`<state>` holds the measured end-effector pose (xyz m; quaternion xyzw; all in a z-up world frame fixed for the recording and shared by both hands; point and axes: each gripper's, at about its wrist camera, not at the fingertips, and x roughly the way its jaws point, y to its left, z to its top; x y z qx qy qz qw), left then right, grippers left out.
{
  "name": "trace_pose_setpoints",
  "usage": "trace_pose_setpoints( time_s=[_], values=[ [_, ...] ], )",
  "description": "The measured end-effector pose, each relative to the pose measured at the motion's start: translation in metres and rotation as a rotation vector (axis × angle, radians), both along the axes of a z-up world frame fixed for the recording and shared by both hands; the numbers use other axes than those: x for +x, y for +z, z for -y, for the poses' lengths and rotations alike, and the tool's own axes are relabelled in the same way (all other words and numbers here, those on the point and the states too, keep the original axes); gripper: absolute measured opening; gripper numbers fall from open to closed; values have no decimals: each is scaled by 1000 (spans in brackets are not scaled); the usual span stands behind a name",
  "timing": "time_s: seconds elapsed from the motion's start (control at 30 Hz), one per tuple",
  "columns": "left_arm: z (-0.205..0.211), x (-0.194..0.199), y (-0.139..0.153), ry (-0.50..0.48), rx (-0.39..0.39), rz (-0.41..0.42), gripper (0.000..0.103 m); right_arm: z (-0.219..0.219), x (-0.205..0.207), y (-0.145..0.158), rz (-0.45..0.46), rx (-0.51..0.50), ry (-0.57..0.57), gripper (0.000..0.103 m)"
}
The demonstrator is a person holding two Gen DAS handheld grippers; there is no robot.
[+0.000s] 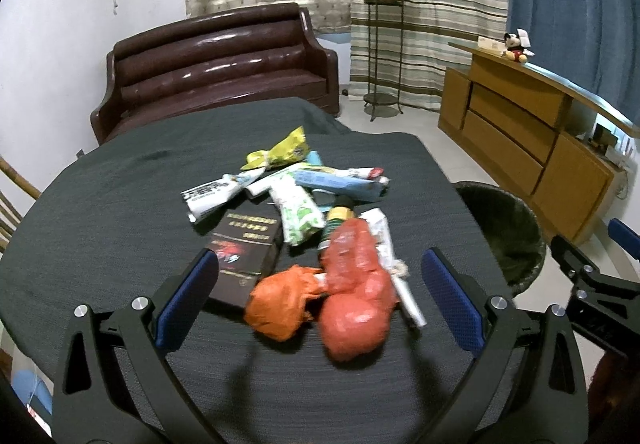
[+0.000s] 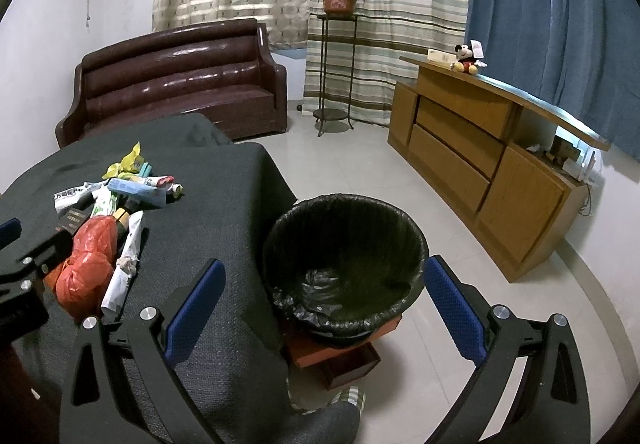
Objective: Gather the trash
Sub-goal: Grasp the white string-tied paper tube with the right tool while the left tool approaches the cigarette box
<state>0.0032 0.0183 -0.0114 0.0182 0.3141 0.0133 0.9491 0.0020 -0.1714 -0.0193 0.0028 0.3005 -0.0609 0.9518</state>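
Dark cloth is seen covering the desk (image 1: 100, 203), on which trash (image 1: 304, 203) is heaped: wrappers, a black box (image 1: 244, 248), red bags (image 1: 352, 284). Left gripper (image 1: 320, 300) is spread wide around the bags, untouched. Right gripper (image 2: 324, 308) is held wide over the lined bin (image 2: 344, 264) beside the desk edge; open floor lies beyond.

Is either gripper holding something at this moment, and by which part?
Nothing is held. The left gripper is open around the red plastic bag; the right gripper is open over the black-lined trash bin.
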Motion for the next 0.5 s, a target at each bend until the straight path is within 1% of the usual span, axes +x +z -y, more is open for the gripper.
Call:
trace_pose_setpoints(
  time_s=[0.1,0.17,0.23,0.37,0.5],
  values=[
    [-15,0,-3,19,-1,-10,96,-4,3,-1,-14,1,10,97],
    [-26,1,-5,31,-4,-23,89,-8,3,-2,-20,4,21,96],
    [-38,3,-6,45,-10,-38,85,-13,3,0,-22,9,36,96],
    [-54,0,-6,60,-6,-55,85,-30,4,1,-29,15,73,96],
    [-62,-2,-9,58,-12,-73,84,-41,7,5,-37,20,111,95]
  ],
)
